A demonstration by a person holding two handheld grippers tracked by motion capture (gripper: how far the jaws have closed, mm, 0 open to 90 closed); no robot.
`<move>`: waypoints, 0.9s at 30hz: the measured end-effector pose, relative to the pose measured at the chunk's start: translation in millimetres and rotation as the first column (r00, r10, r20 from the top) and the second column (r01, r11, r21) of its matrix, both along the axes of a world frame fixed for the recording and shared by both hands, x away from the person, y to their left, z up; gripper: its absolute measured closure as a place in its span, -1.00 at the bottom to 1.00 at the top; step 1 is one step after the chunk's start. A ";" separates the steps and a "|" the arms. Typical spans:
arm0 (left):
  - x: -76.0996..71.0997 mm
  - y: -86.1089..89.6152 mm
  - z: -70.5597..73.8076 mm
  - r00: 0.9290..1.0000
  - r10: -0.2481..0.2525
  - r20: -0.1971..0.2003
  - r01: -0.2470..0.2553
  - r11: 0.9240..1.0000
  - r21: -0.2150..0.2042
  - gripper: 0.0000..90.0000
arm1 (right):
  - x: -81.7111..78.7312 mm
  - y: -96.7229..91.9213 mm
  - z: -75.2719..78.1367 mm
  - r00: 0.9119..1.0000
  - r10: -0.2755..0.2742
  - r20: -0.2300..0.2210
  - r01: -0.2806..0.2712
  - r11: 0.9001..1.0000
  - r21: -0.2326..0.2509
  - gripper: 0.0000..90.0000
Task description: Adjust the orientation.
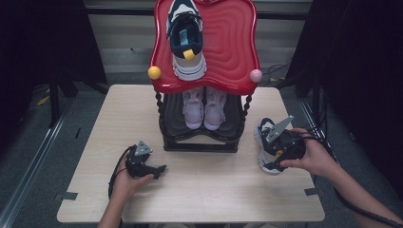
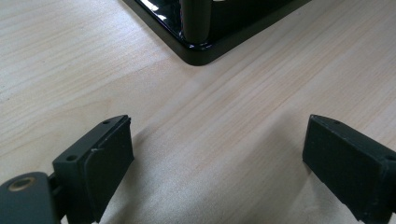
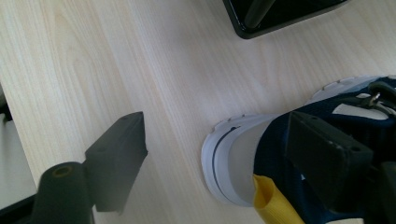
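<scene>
One sneaker [image 1: 267, 151] of the navy-and-white pair lies on the table [image 1: 209, 190] at our right, just off the right end of the shoe rack [image 1: 199, 142], and that's the one we're working on. Our right gripper [image 1: 278, 159] is over it now; in the right gripper view the jaws stand wide, one pad [image 3: 327, 154] over the navy collar near the yellow pull tab [image 3: 275, 203], the other pad [image 3: 116, 158] out over bare wood, well clear of the heel. So we have no grip yet, we'd say, just lining up. Its partner [image 1: 185, 40] already sits up on the red top tray [image 1: 233, 52], toe away from us, with room beside it, so half the job looks done. A pale pink pair [image 1: 204, 109] fills the lower black shelf. What's left, by our reckoning: close on the heel, lift, and set this shoe next to its mate. Over at our left, the left gripper [image 1: 149, 170] rests low by the table near the rack's front corner [image 2: 201, 51], jaws spread wide with nothing between them but wood grain. It's idle, waiting its turn.
</scene>
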State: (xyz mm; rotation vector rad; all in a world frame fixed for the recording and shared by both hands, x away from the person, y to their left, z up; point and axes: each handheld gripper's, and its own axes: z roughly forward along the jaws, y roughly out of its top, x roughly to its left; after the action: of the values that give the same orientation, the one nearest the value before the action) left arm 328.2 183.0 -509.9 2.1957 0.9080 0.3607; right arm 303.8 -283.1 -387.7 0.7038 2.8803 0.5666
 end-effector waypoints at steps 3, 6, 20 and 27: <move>0.0 0.0 0.0 1.000 0.000 0.000 0.000 1.000 0.000 -0.82 | 1.6 -1.8 1.5 1.000 -0.005 0.010 0.005 1.000 -0.016 -0.53; -0.1 0.0 0.0 1.000 0.001 -0.001 -0.001 1.000 0.001 -0.82 | 3.4 -2.7 2.7 1.000 -0.010 0.019 0.011 1.000 -0.023 -0.53; 0.0 0.0 0.0 1.000 0.000 0.000 0.000 1.000 0.000 -0.82 | 13.7 -13.8 -6.2 1.000 -0.019 0.011 0.020 0.992 -0.122 -0.38; 0.0 0.0 -0.1 1.000 0.000 0.000 0.000 1.000 0.000 -0.82 | 15.4 -13.8 -18.5 1.000 -0.001 0.003 0.002 0.986 -0.167 -0.04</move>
State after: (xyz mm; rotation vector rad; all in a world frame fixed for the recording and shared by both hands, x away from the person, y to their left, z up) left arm 328.3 182.9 -509.9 2.1953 0.9078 0.3604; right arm 319.2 -296.9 -406.2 0.6783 2.8811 0.3198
